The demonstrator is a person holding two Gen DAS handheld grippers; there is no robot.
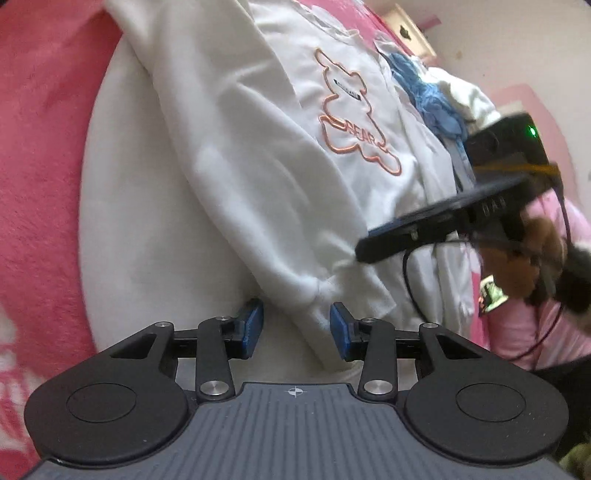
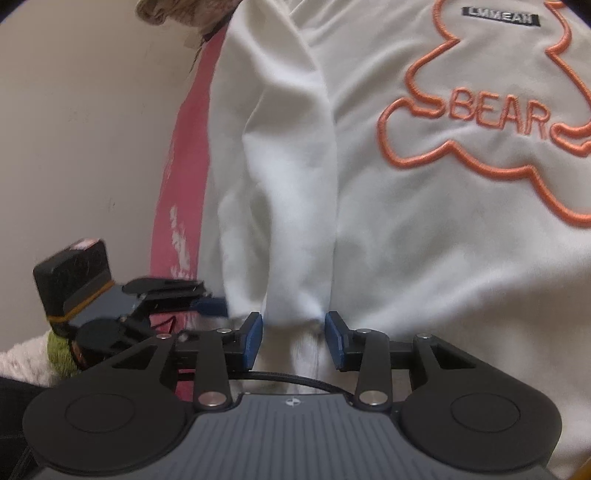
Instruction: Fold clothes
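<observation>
- Across a pink blanket (image 1: 40,155) lies one white sweatshirt (image 1: 266,122), spread front up, with an orange bear outline (image 1: 354,114) stitched on its chest; we see it in both wrist views.
- From the left wrist we look along the sweatshirt's length: a long sleeve (image 1: 255,206) runs diagonally down toward us, and its cuff (image 1: 317,295) sits between our left tongs (image 1: 296,329), whose blue pads (image 1: 253,328) stand apart on either side with a gap to the cloth, so these tongs are released.
- From the right wrist we see a sleeve (image 2: 291,173) folded against the body of the sweatshirt, its cuff (image 2: 295,317) lying between the right tongs (image 2: 294,341); the pads (image 2: 253,341) are spread and not pressing the fabric, so these are released too.
- Only the right view lets us read the word BEAR (image 2: 498,114) and a small black label (image 2: 500,16) above it; it also shows a plain wall (image 2: 85,122) at left.
- Only the left view shows a blue garment (image 1: 424,92) and more white cloth heaped beyond the sweatshirt, plus a hand (image 1: 532,258) gripping the other tool.
- Each view catches the opposite tongs once: blurred at right in the left view, low at left in the right view.
- We count two tongs, one sweatshirt, one bear design, one blue garment.
</observation>
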